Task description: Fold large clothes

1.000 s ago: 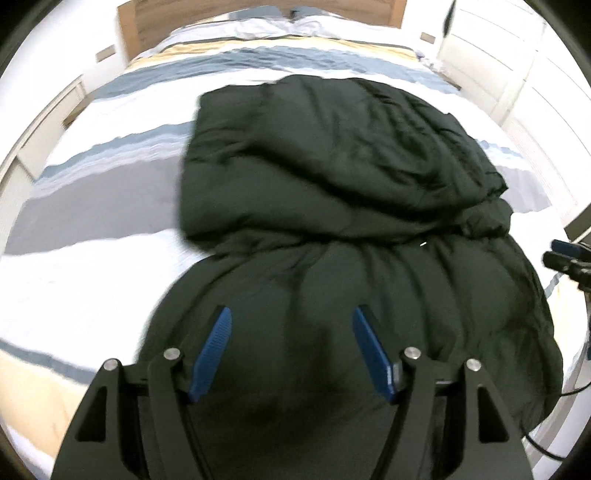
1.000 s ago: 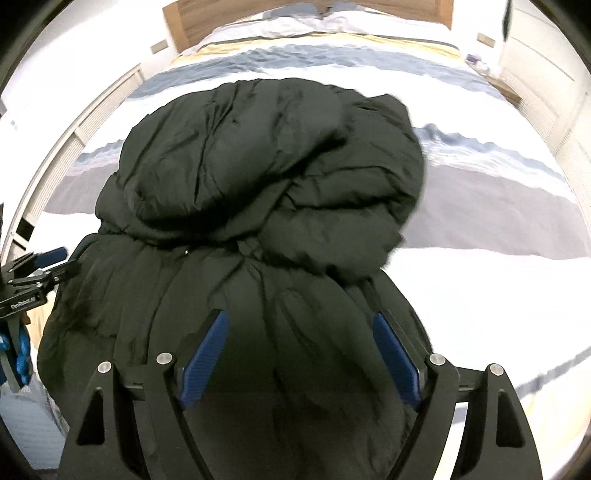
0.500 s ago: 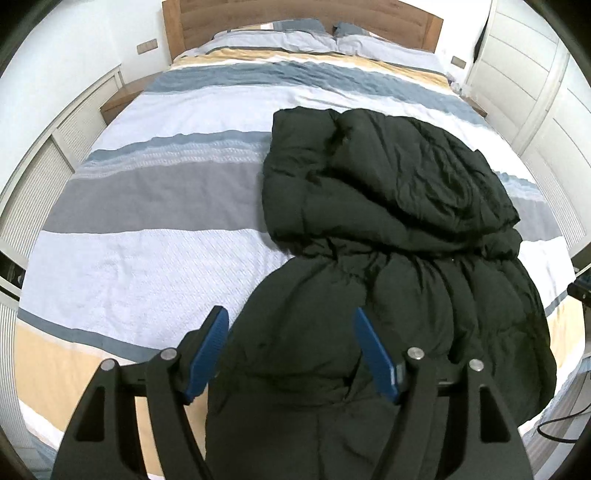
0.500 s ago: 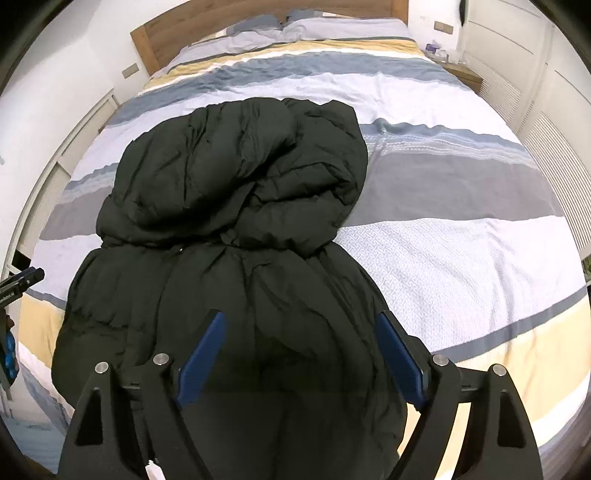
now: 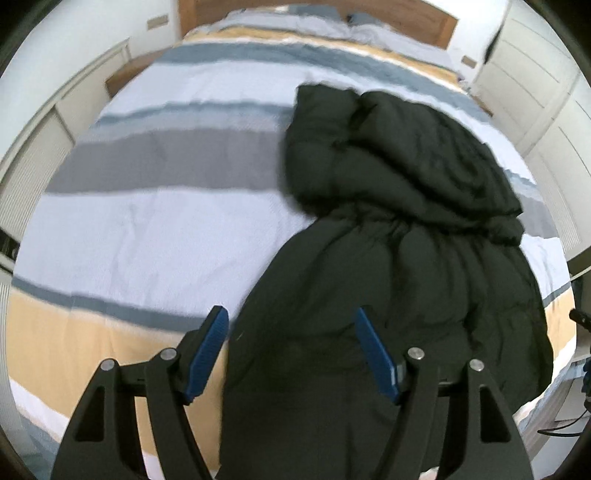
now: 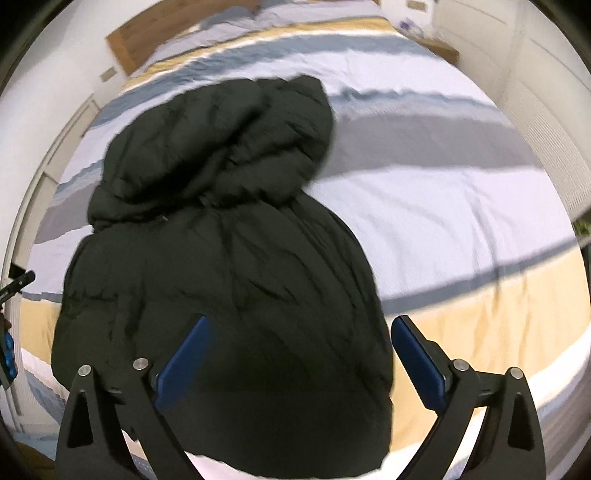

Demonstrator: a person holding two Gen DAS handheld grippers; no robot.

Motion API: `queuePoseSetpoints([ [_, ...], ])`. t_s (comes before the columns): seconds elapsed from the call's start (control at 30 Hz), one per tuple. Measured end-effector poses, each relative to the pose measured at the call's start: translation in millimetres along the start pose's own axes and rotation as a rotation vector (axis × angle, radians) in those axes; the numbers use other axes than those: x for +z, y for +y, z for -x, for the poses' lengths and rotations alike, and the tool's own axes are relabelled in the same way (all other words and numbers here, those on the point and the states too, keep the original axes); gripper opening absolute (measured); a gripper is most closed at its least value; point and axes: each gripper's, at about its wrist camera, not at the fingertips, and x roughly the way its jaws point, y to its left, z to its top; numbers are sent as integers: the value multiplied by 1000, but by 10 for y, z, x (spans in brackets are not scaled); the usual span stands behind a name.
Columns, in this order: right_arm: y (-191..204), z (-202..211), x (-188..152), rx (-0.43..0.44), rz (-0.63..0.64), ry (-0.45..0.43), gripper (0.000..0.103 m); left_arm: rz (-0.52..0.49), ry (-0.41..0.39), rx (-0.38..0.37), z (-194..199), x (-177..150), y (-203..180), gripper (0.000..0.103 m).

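One wide bed [image 5: 155, 229] with a striped cover fills the room, a wooden headboard [image 6: 155, 29] behind and white cupboard doors [image 5: 535, 96] alongside. Folded on it lies a dark puffer coat [image 6: 229, 258]. Above its near hem, the left gripper [image 5: 291, 347] hangs parted and empty, while the right gripper [image 6: 299, 354] is opening, gripping nothing.

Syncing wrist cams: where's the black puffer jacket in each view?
Left wrist: black puffer jacket fills centre-right, running from mid-frame down between the tongs.
Right wrist: the jacket fills centre-left, its lower end reaching the bottom edge.
Shared landmark: the wooden headboard at the top of both views.
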Motion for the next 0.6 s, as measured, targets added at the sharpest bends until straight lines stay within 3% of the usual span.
queuePoseSetpoints([
  [0.4,-649,-419,-618,20,-201,173,101,148,187,1,-454,-620,614,75],
  [0.6,-757,-750,-864,94,-259,268,101,237,271,-96,-734,-942,739,75],
])
